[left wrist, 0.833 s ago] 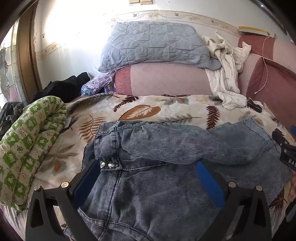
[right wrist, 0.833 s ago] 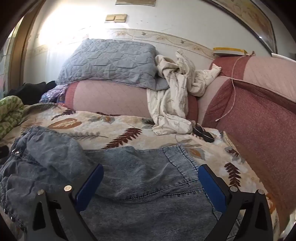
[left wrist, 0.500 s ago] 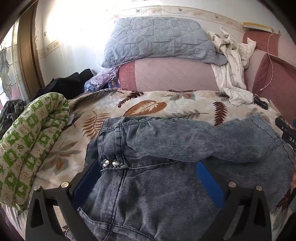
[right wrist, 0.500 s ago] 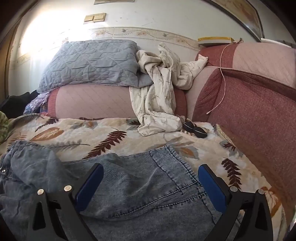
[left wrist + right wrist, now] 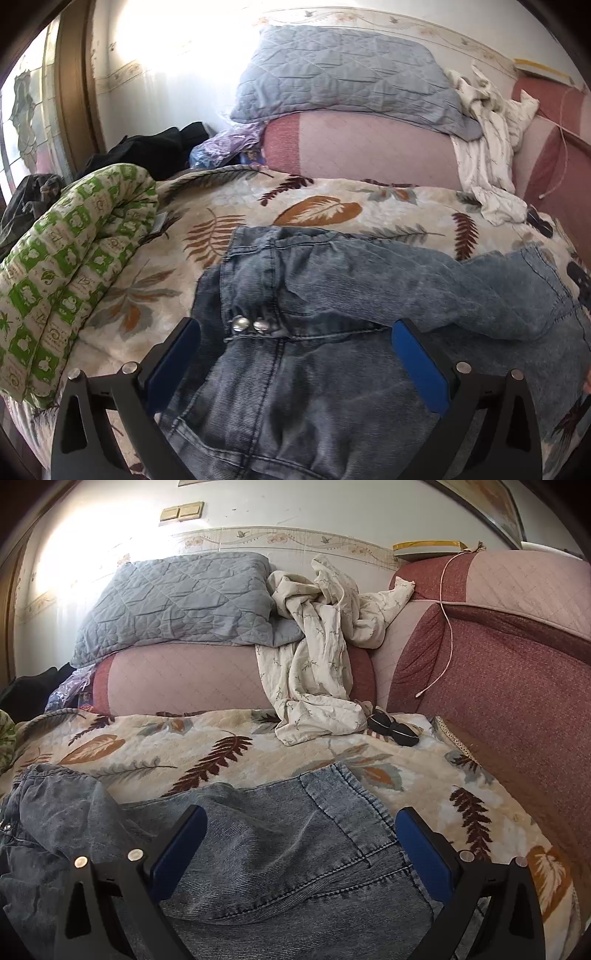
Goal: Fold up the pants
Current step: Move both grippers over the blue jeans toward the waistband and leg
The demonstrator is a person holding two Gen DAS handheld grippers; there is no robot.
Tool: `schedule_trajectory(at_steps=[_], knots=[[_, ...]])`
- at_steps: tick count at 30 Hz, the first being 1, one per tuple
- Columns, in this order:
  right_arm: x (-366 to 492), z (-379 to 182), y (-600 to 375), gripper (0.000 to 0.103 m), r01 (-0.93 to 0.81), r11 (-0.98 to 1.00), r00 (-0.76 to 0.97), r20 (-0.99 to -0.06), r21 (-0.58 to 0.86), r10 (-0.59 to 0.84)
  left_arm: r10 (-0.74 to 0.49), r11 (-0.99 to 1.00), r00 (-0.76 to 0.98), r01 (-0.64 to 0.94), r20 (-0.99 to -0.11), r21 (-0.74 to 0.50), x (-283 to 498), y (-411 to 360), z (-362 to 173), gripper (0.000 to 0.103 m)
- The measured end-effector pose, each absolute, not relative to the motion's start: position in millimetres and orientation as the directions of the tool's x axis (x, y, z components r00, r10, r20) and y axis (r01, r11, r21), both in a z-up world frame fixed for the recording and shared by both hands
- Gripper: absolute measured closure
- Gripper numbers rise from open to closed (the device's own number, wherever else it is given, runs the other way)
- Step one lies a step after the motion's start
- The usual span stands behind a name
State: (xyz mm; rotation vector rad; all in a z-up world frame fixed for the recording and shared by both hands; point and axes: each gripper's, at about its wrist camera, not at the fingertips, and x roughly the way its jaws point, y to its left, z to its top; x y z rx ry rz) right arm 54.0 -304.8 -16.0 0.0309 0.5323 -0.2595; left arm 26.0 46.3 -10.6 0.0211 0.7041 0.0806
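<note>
Faded blue denim pants (image 5: 332, 354) lie on a leaf-print bedspread (image 5: 325, 206), waist with two metal snaps (image 5: 250, 325) at the left, one leg folded across the top toward the right. My left gripper (image 5: 295, 354) is open and empty, just above the waist area. In the right wrist view the pants (image 5: 280, 856) show their hem end. My right gripper (image 5: 301, 843) is open and empty, hovering over that end.
A green-patterned rolled quilt (image 5: 70, 273) lies at the left edge. A grey quilted pillow (image 5: 347, 74) sits on pink cushions (image 5: 369, 147) at the back. A crumpled cream sheet (image 5: 317, 646), black socks (image 5: 395, 729) and a red cushion (image 5: 498, 701) are at the right.
Both grippers have shifted slightly over the pants; the left view swung left, the right view swung right again. Both stay open. The pants have not moved.
</note>
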Motion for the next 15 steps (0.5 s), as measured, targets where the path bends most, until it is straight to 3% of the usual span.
schedule_trajectory(at_steps=[15], knots=[[54.8,-20.0,-307.1,0.000,0.256,0.966,0.820,-0.519,-0.045,-0.241,0.237,0.961,0.769,-0.275,-0.594,0.028,27.2,118.1,10.1,0.000]])
